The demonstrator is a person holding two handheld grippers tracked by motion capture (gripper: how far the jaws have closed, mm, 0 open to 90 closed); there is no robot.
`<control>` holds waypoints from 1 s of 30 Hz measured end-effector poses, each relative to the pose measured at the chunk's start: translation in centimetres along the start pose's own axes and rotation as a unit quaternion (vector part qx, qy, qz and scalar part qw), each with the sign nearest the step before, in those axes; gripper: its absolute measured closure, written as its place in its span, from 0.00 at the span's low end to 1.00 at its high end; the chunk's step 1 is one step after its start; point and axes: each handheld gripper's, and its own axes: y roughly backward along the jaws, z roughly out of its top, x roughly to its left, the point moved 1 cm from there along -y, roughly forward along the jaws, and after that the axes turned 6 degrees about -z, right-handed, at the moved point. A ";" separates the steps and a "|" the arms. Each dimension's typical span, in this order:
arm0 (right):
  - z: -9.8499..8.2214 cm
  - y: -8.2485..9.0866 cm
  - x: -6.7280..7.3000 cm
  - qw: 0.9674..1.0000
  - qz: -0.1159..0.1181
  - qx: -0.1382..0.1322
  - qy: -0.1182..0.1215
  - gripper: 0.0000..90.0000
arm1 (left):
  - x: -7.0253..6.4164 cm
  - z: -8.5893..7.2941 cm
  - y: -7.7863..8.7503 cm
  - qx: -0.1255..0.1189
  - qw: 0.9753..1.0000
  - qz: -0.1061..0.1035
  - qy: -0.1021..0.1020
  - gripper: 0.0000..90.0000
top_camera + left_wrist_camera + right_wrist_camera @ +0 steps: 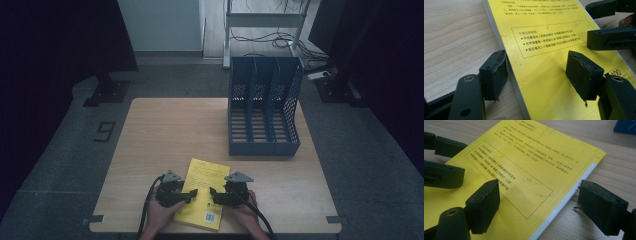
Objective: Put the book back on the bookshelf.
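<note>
A yellow book point(204, 200) lies flat near the table's front edge, back cover up with a barcode at its near corner. My left gripper point(192, 193) is open at the book's left edge. In the left gripper view one jaw stands on the wood beside that edge and the other over the yellow book point(554, 57). My right gripper point(214, 192) is open at the book's right side. In the right gripper view one jaw is over the cover of the yellow book point(524, 175) and the other is beyond its right edge, above the wood.
A blue three-slot file rack point(263, 107) stands upright at the table's back right. The wooden table point(165, 135) is bare in front of and left of the rack. The person's hands point(160, 217) come in at the bottom edge.
</note>
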 end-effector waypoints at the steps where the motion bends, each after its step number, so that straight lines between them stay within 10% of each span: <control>1: 0.0 0.0 0.0 1.000 0.000 0.000 0.000 0.19 | 0.0 0.0 0.1 -0.002 1.000 -0.001 0.002 0.38; 21: 0.0 0.0 0.1 1.000 -0.003 -0.002 0.001 0.19 | -0.8 0.5 1.2 -0.033 0.999 -0.016 0.018 0.38; 30: 0.0 0.0 0.0 1.000 -0.002 -0.002 0.001 0.19 | -1.1 0.8 2.1 -0.048 0.996 -0.062 0.030 0.40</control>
